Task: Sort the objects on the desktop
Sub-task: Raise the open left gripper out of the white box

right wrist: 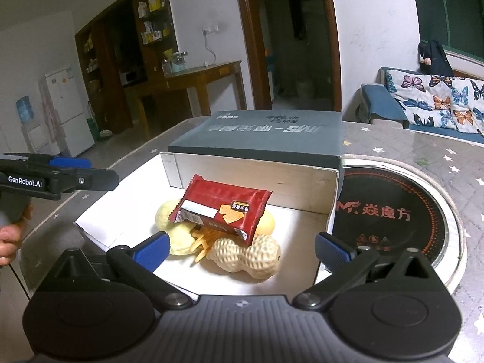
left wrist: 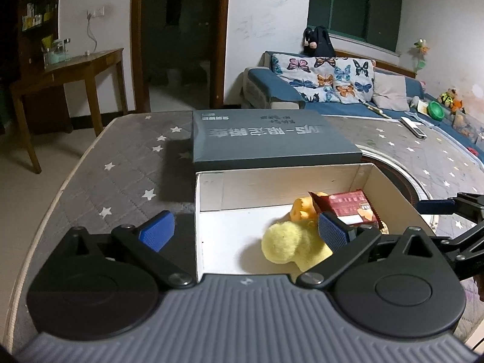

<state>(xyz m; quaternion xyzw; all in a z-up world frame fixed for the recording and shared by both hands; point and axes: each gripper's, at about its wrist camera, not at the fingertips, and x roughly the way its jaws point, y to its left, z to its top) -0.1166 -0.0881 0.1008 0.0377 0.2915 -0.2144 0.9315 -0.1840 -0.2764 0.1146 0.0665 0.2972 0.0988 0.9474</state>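
An open white box [left wrist: 208, 190] [right wrist: 302, 178] sits on the grey star-patterned cloth. Inside lie a red biscuit packet [right wrist: 222, 204] [left wrist: 351, 207], a yellow plush toy [left wrist: 287, 242] [right wrist: 178, 239], a peanut-shaped toy [right wrist: 251, 255] and a few orange sticks [right wrist: 205, 242]. My left gripper [left wrist: 245, 233] stands open over the box's near left wall, its right pad beside the plush toy, nothing held. Over the box's near edge my right gripper [right wrist: 242, 248] is open, with the peanut toy lying between and beyond its blue pads, untouched.
The box's dark grey lid [left wrist: 266, 139] [right wrist: 260, 139] lies just behind it. A round black induction plate [right wrist: 390, 211] sits to the right of the box. A white remote [left wrist: 413, 127] lies far right. A sofa and a wooden side table stand beyond.
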